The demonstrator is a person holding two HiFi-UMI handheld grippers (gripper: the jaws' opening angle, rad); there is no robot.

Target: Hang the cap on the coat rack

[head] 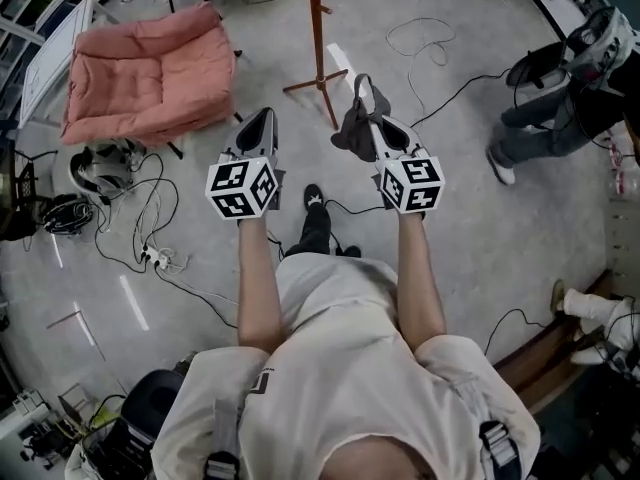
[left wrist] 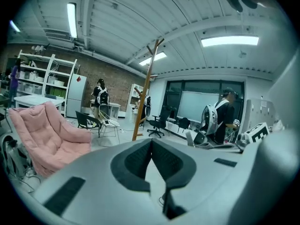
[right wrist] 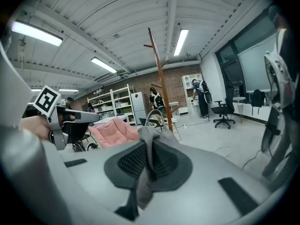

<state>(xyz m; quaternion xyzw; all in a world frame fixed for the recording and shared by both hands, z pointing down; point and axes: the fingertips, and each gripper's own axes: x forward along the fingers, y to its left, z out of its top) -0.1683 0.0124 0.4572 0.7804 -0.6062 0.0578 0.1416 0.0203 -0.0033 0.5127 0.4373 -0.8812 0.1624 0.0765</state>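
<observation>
My right claw (head: 372, 120) is clenched on the cap (head: 350, 133), a crumpled grey cloth pinched between its jaws and bunched at the claw's far-left side. My left claw (head: 262, 120) is closed on nothing, its jaws meeting at the tips. It is level with the right one and apart from it. The coat rack (head: 318, 38), a reddish-brown wooden pole on splayed feet, stands on the floor (head: 450, 258) just beyond both claws. The cap seems not to touch it, though the steep head view leaves that unsure. A pink cushioned chair (head: 145, 73) sits far left.
</observation>
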